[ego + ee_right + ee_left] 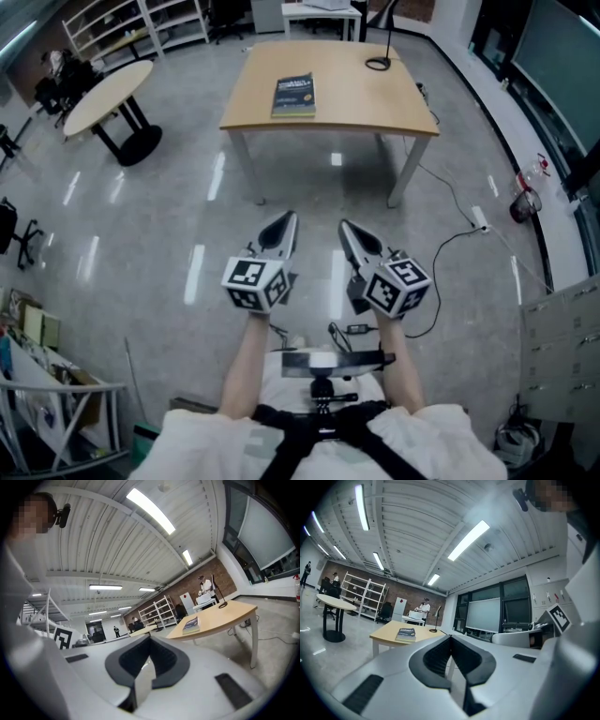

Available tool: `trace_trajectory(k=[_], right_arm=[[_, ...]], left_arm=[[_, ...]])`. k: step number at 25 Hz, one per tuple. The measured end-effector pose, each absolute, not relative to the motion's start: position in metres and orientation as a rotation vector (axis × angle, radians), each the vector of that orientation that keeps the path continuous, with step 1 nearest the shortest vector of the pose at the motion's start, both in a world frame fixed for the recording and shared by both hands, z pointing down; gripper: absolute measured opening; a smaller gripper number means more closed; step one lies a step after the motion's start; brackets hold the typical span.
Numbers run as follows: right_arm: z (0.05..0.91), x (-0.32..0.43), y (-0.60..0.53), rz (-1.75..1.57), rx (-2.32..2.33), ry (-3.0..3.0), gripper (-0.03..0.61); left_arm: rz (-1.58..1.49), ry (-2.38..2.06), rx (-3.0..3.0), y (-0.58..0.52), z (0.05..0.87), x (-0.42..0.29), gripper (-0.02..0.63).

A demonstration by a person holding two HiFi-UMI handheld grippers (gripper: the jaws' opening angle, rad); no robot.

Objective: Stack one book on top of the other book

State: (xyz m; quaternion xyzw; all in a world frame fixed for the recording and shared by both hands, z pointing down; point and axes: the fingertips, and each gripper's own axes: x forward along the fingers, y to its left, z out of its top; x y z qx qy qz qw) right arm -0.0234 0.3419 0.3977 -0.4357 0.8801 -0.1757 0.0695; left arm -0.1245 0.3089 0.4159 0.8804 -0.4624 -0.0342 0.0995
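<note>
A dark-covered book [293,96] lies flat on the left part of the wooden table [347,108]; it looks thick, and I cannot tell whether it is one book or two stacked. The same book [406,634] appears far ahead in the left gripper view, and as a small book [191,625] in the right gripper view. My left gripper [289,218] and right gripper [344,225] are held side by side over the floor, well short of the table. Both point level toward it. Each has its jaws shut with nothing between them.
A black lamp base with its cable [378,63] sits at the table's far right corner. A round table [108,94] and shelves [141,23] stand at the left. A cable and power strip [478,217] lie on the floor to the right, near grey cabinets [562,347].
</note>
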Motion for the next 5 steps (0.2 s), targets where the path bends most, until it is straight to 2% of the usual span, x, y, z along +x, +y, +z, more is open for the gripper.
trace_trajectory(k=[5], right_arm=[[0.3898, -0.0265, 0.3341, -0.498, -1.291, 2.665, -0.003]], left_arm=[[-0.115, -1.391, 2.600, 0.3008, 0.4101, -0.1287, 0.014]])
